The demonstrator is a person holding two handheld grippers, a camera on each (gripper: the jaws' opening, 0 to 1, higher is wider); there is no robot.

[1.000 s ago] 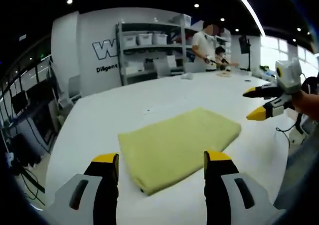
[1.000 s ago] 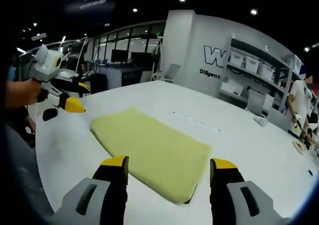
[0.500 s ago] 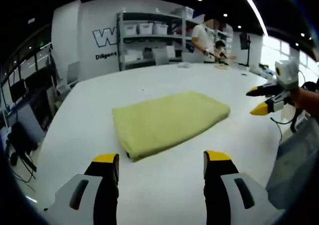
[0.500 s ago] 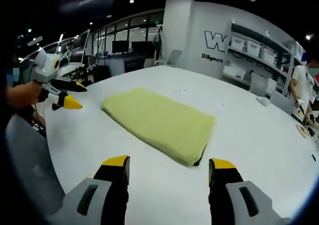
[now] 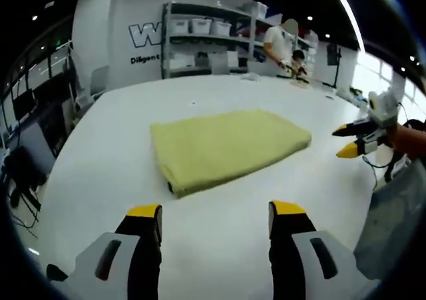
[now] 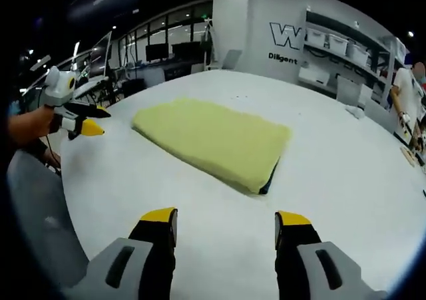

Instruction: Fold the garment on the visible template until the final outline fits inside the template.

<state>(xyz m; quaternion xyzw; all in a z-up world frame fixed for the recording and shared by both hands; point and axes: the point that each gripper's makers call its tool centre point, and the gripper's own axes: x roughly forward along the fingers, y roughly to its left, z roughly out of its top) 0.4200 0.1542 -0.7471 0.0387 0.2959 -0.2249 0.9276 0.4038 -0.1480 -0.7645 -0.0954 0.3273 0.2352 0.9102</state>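
In the left gripper view, the left gripper (image 5: 214, 213) rises from the bottom with its two yellow-tipped jaws spread wide, nothing between them, held above bare white table (image 5: 100, 160) near its near edge. Ahead of the jaws lies the garment (image 5: 226, 147) — a pale yellow-green cloth folded into a thick, roughly rectangular pad, flat on the table's middle, well apart from the gripper tips. A dark edge peeks out at the pad's near corner. No template outline can be made out on the white surface.

At the right side of that view the right gripper (image 5: 349, 140) comes in, held in a person's hand (image 5: 407, 140), its yellow tips parted and pointing toward the cloth's far end without touching it.

In the right gripper view, the right gripper (image 6: 226, 217) likewise shows its jaws wide apart and empty over the table (image 6: 346, 173), with the folded garment (image 6: 213, 140) lying beyond them — a dark sliver showing under its near right corner. The left gripper (image 6: 86, 120) appears at the left, by the table's edge, tips slightly parted, clear of the cloth.

Beyond the table stand shelves with storage bins (image 5: 200, 30), and a person (image 5: 276, 44) in white works at the far end.
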